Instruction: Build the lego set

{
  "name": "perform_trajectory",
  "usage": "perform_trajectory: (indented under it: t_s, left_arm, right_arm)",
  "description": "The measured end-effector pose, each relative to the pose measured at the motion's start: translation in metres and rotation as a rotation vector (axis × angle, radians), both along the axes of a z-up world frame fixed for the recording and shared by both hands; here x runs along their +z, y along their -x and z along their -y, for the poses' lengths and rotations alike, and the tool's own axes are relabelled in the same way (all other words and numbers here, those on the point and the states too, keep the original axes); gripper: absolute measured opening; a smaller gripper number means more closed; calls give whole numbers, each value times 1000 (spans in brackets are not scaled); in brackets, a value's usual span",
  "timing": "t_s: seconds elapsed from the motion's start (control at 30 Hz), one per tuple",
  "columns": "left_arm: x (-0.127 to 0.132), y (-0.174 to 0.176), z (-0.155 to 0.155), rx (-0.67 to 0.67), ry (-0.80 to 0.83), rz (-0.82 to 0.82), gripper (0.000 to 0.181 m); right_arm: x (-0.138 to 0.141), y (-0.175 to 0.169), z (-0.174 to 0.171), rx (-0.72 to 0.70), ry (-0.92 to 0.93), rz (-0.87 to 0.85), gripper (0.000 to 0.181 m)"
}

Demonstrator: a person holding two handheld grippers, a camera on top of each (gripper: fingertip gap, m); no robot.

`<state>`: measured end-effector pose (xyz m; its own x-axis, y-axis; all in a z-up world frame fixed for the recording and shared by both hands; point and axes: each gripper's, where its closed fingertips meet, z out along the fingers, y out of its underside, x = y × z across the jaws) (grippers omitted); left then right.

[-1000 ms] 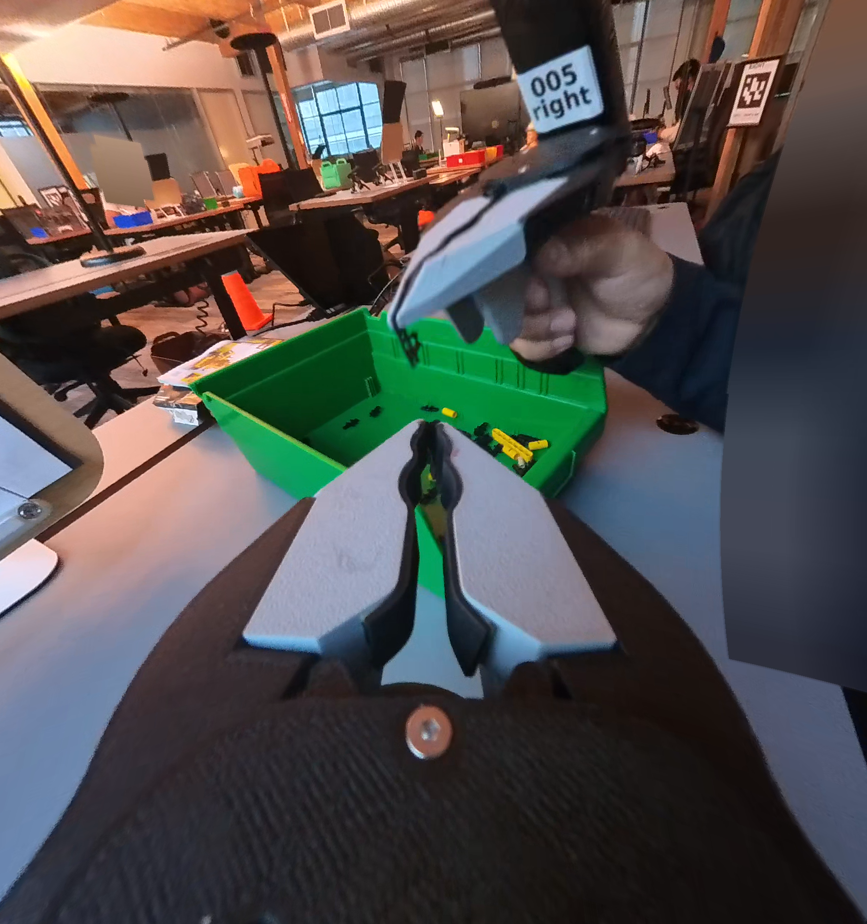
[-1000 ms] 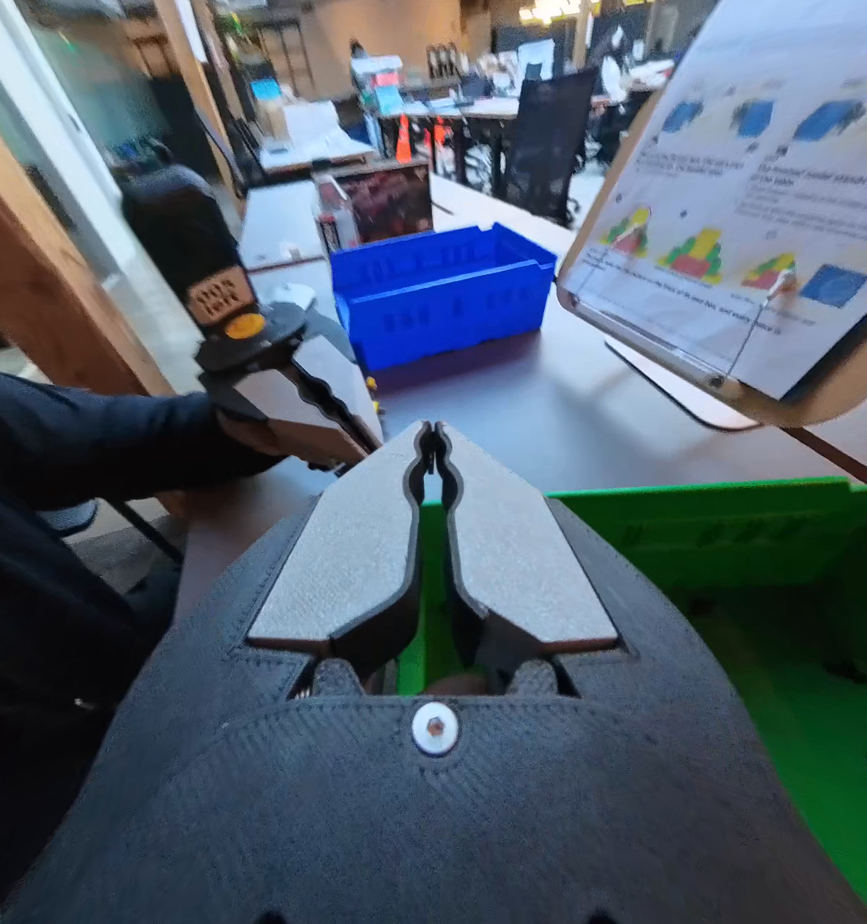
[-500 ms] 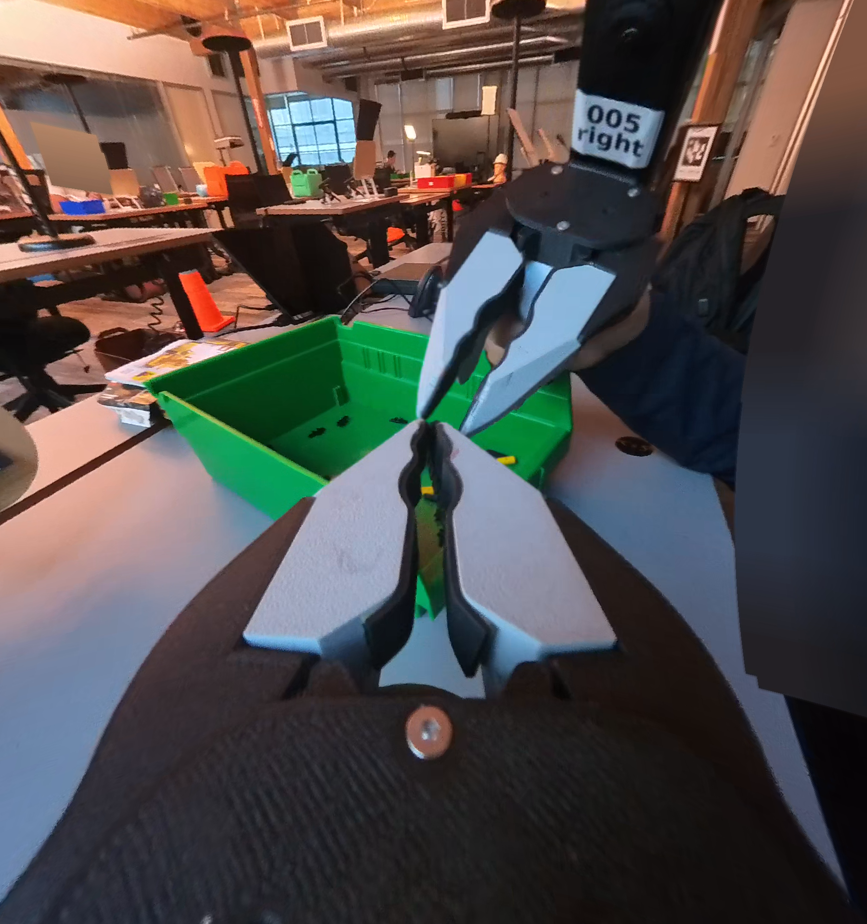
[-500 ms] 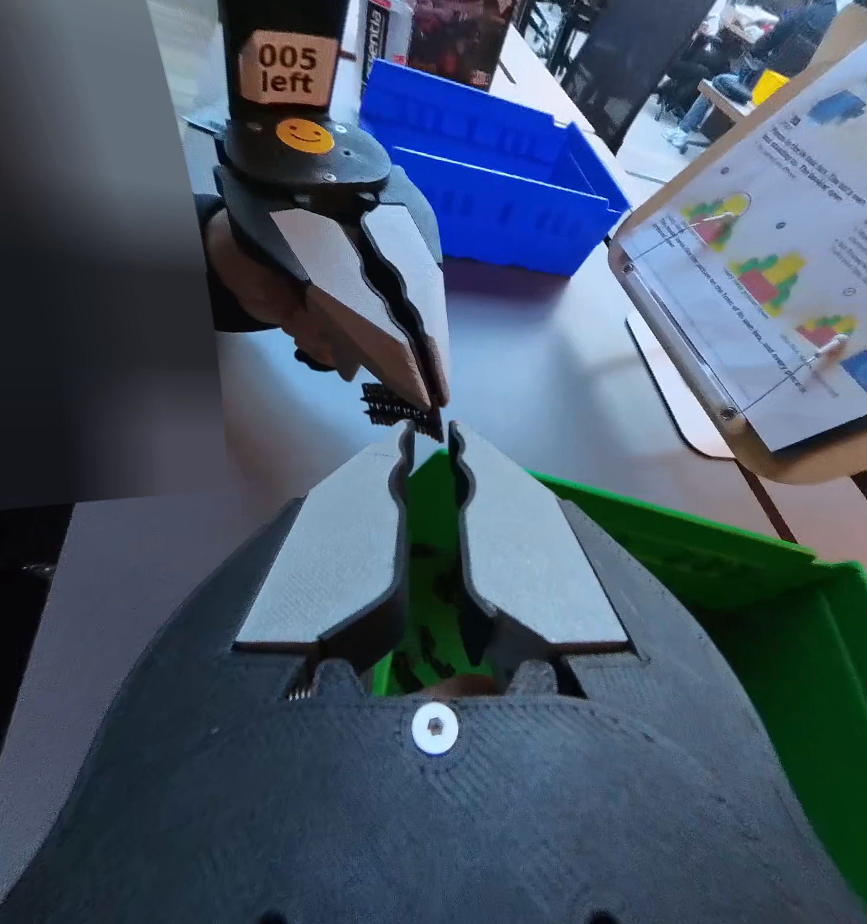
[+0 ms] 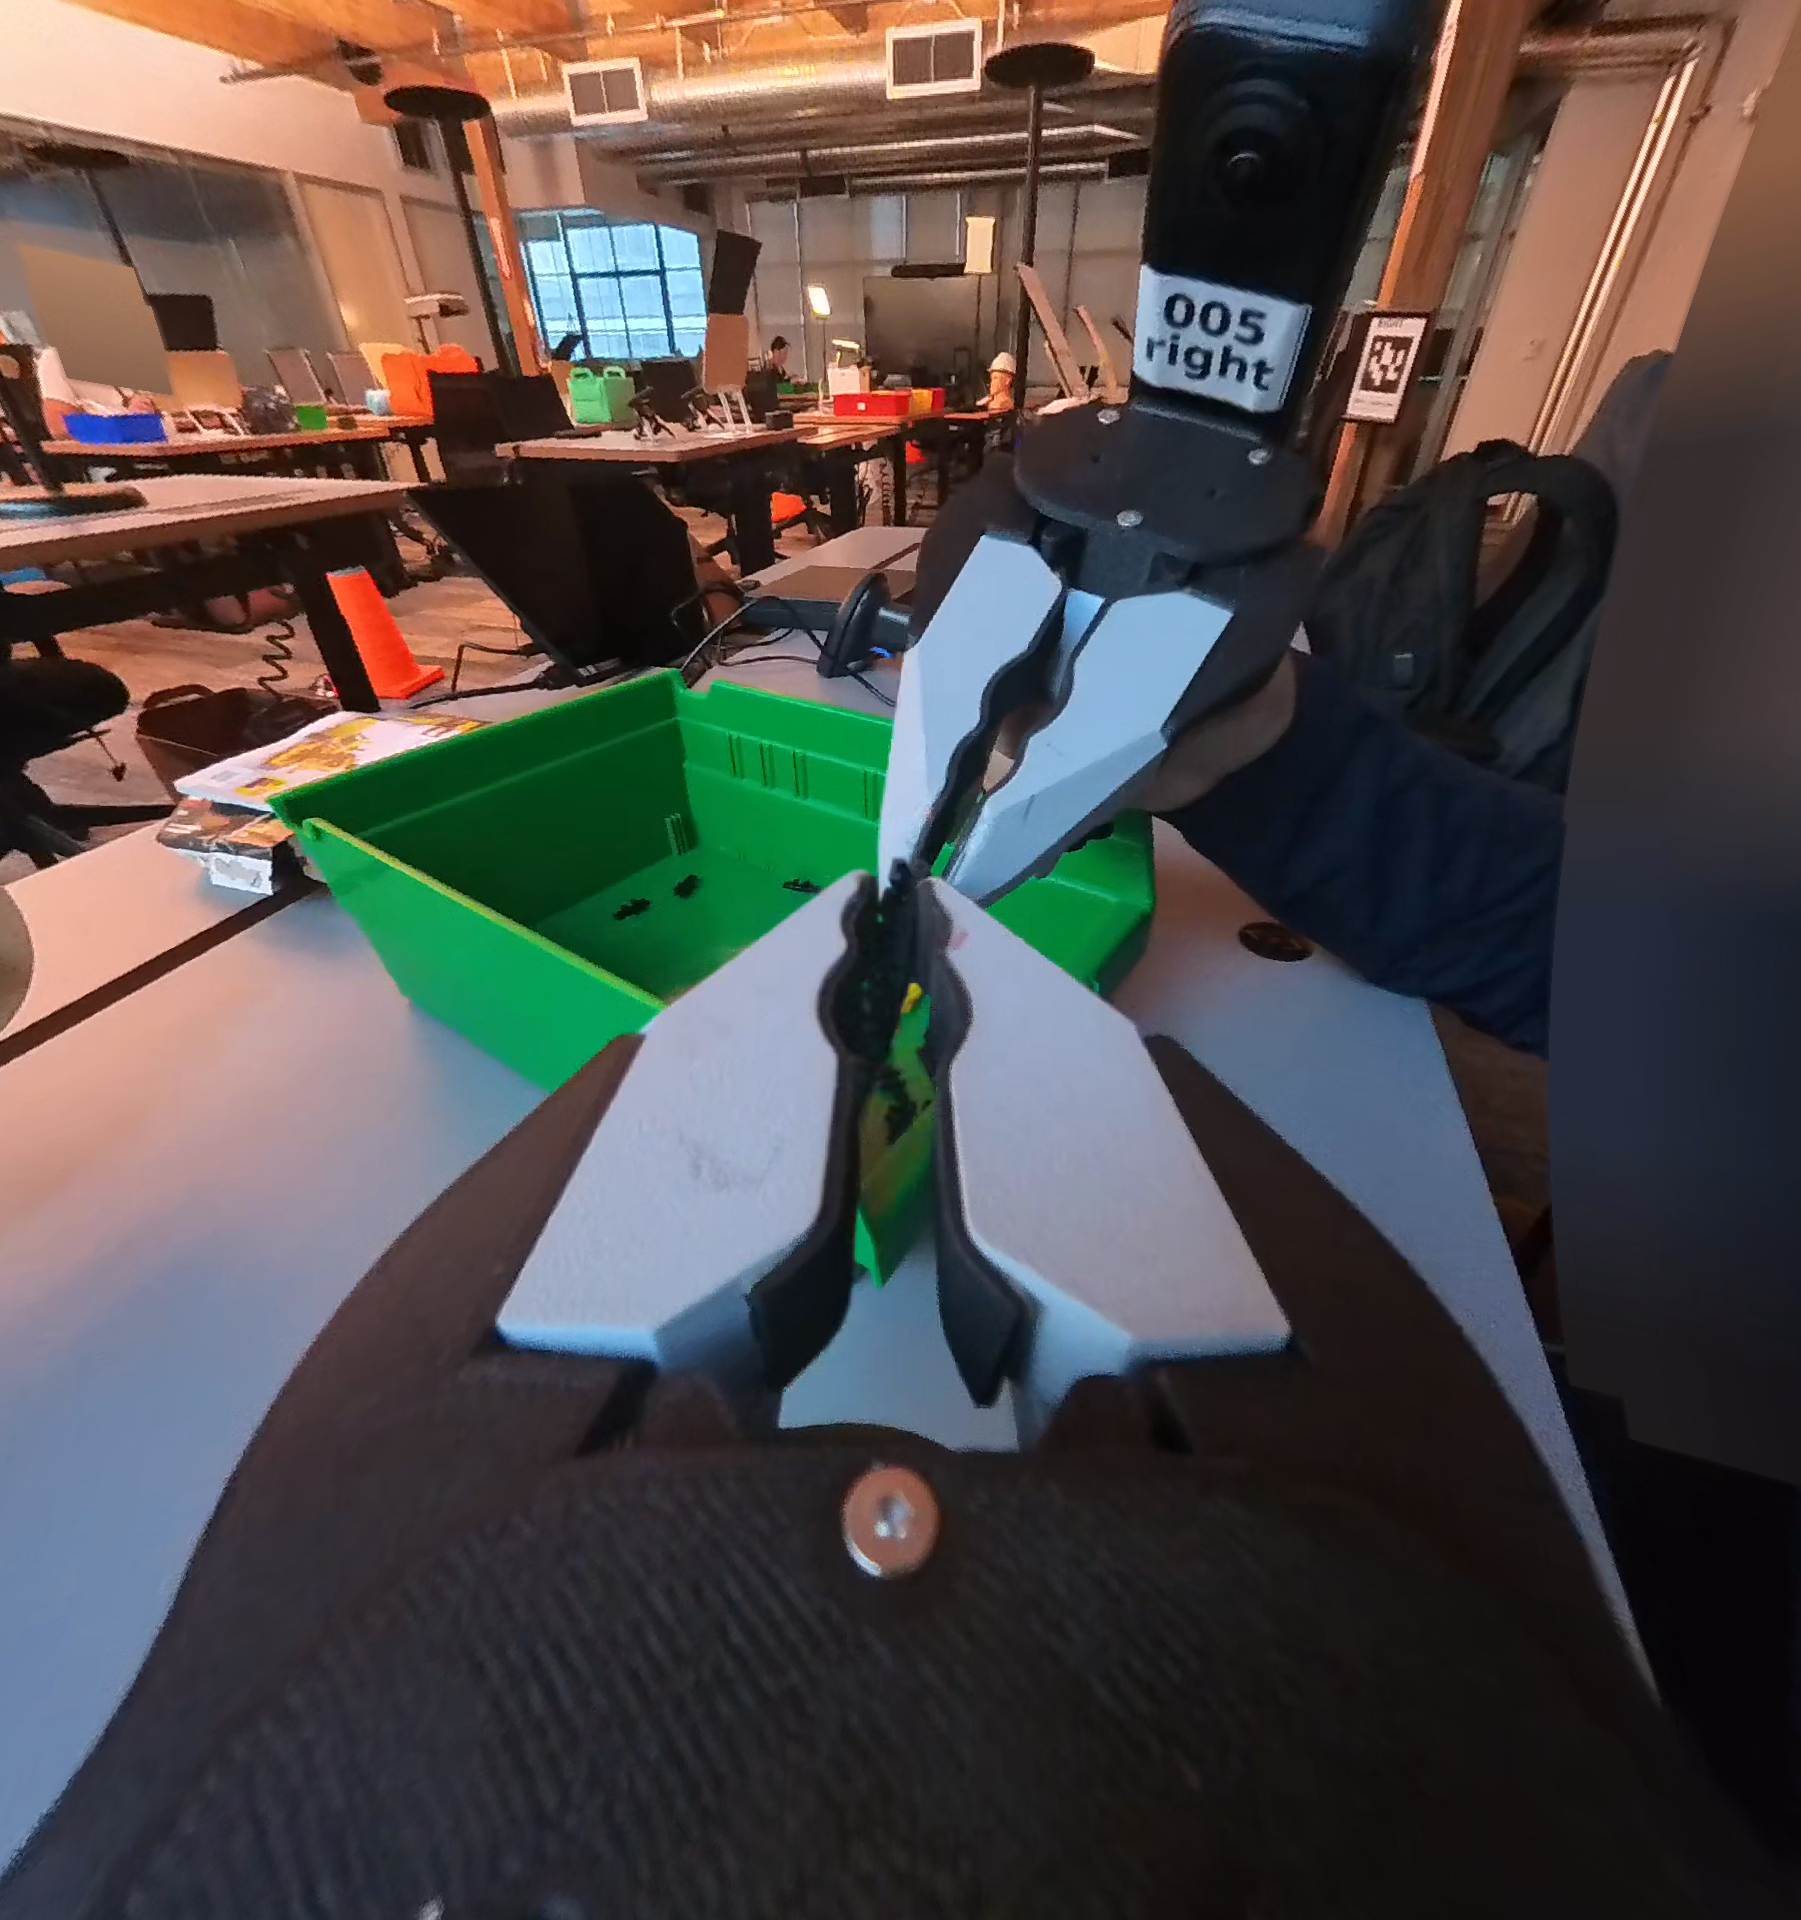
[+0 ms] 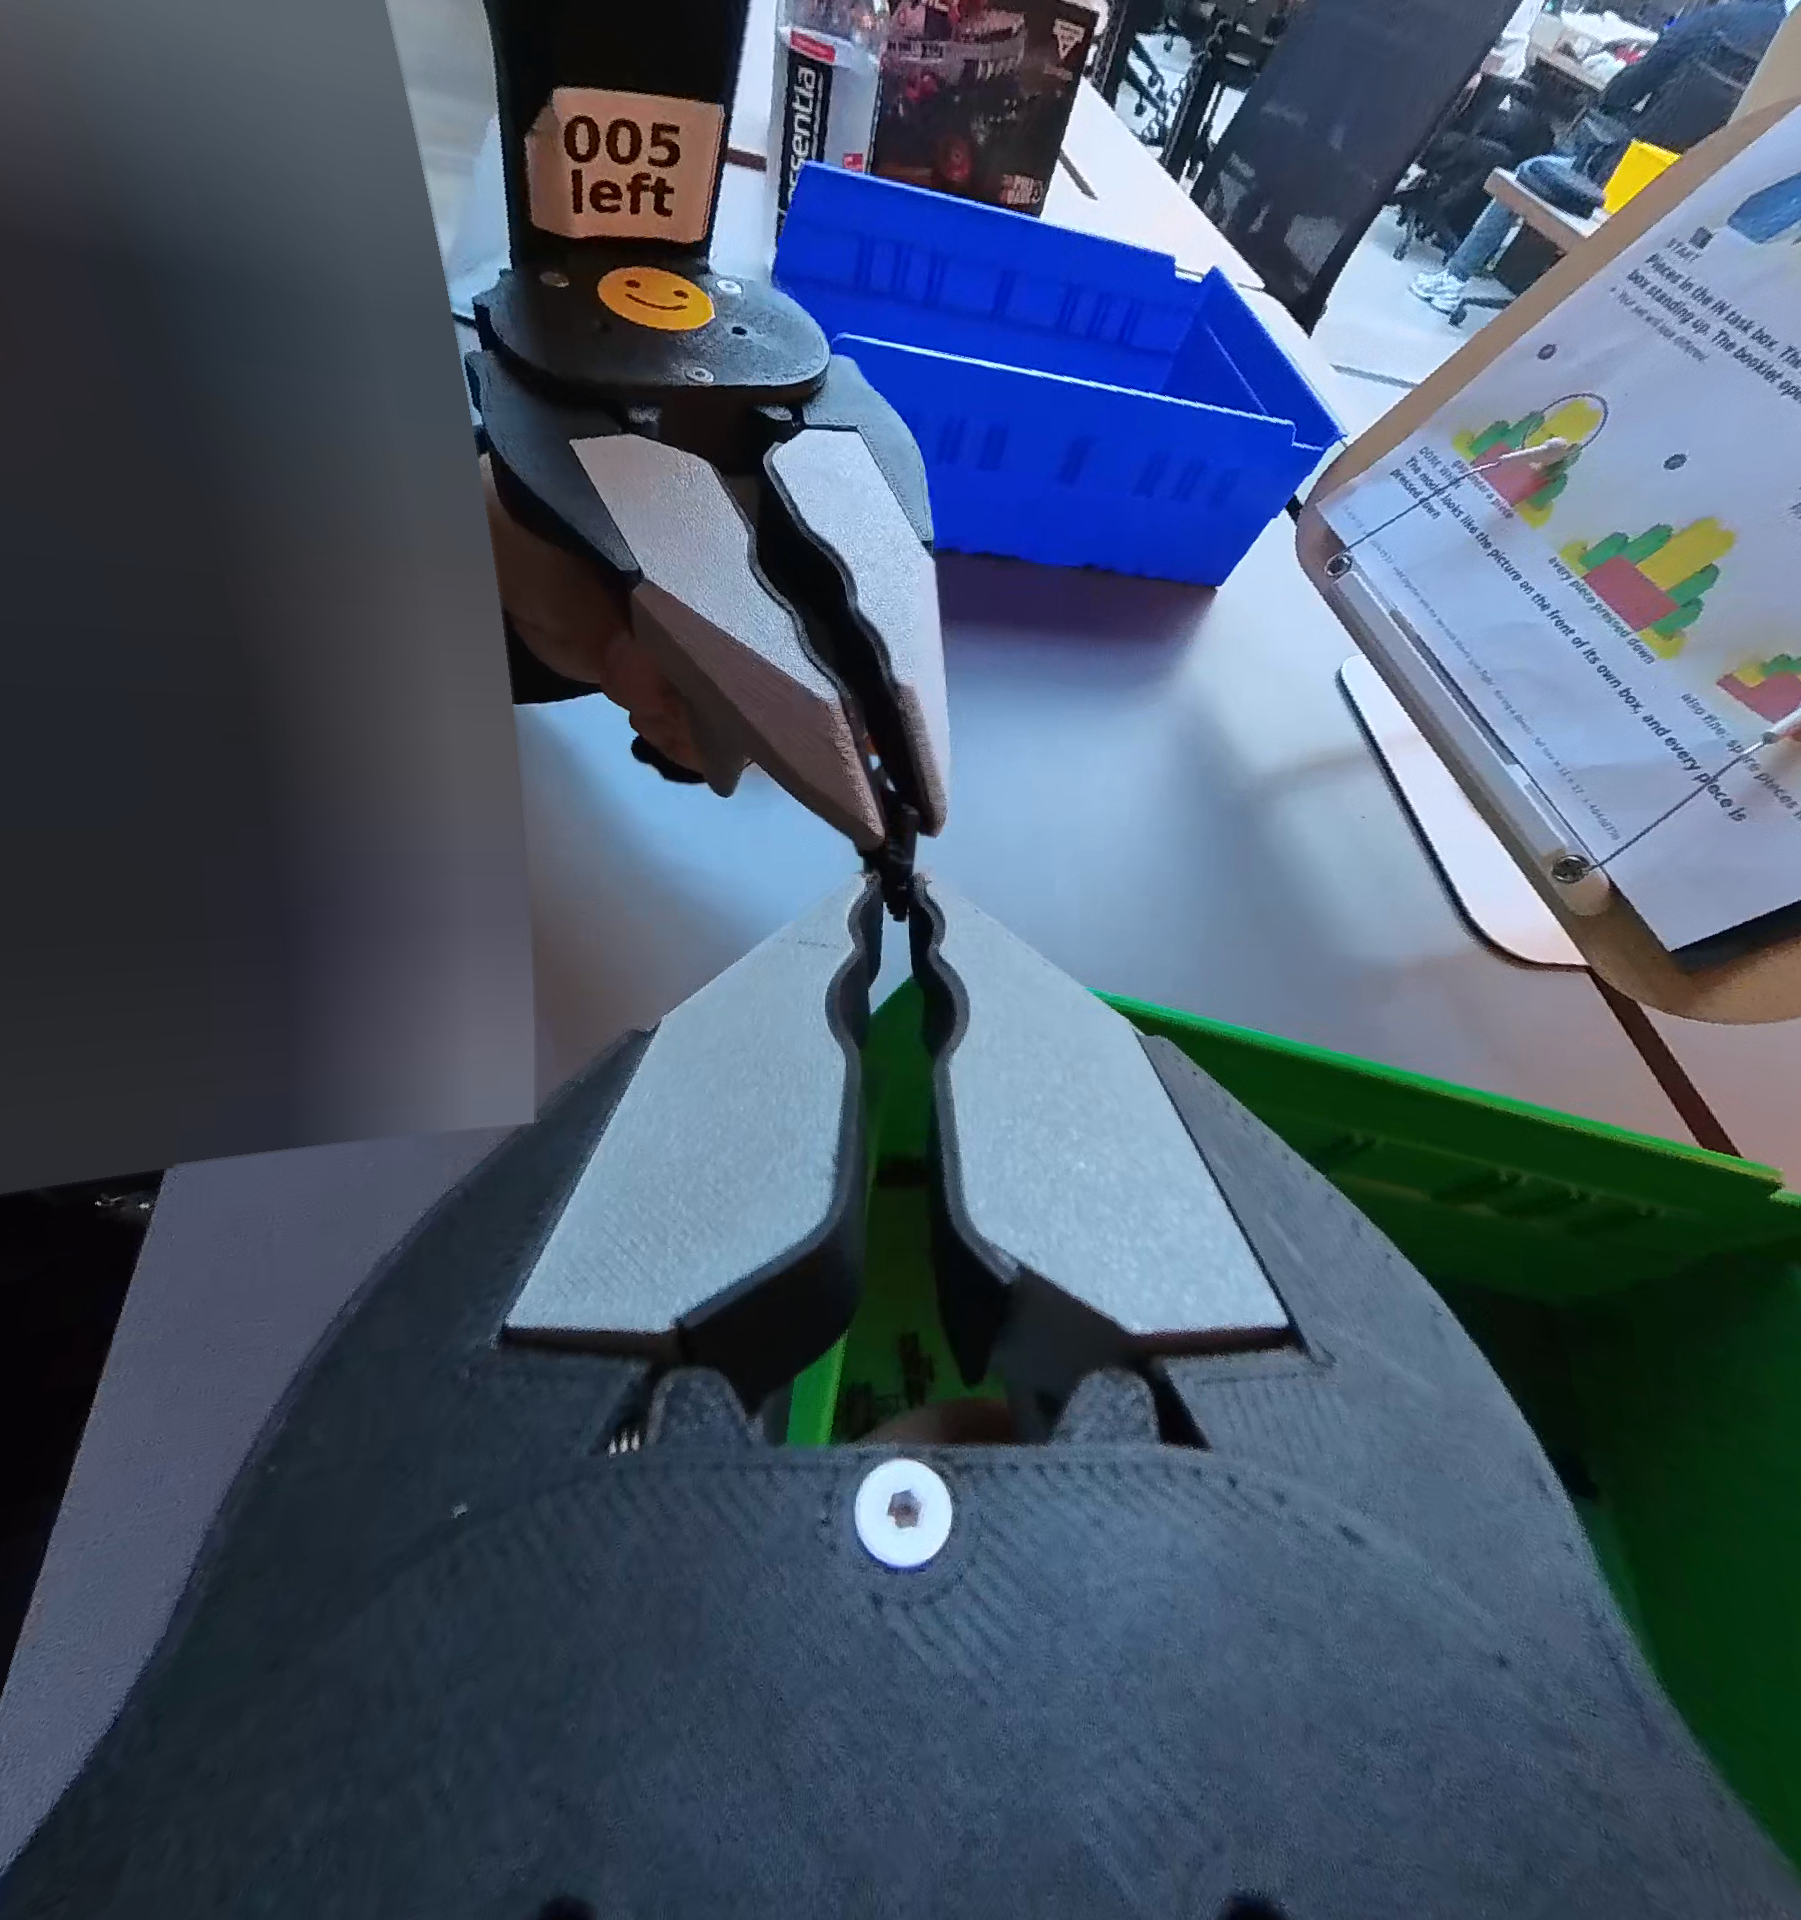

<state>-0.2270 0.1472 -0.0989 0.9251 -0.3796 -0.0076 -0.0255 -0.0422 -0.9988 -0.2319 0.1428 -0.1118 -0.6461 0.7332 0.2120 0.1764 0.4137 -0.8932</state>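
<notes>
Left tool (image 5: 901,904): fingers pinching shut on a small black lego piece (image 6: 894,871), holding it in the air above the near rim of the green bin (image 5: 522,997). Right tool (image 6: 891,902): tips nearly together and meeting the same piece from the opposite side; whether it is gripping cannot be told. Both tools are pointing tip to tip, the piece lying between them along their shared line, so any joining push is likely running along that axis. Piece shape and studs: too small and dark to make out. Loose black pieces (image 5: 657,904) are lying on the bin floor. Counter (image 5: 200,1195): grey.
</notes>
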Motion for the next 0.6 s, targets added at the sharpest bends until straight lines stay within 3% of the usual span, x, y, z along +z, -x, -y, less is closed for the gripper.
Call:
perform_trajectory:
  t_s: [0.27,0.37,0.6]
  left_arm:
    - [-6,0,-1,-4,30,-4,10]
    - [-2,-3,1,-23,5,2,2]
    - [2,-6,2,-39,-7,30,5]
  right_arm:
    - [9,-2,-4,-9,25,-26,2]
    - [13,-5,-3,6,33,-37,2]
    - [12,-5,0,13,33,-34,2]
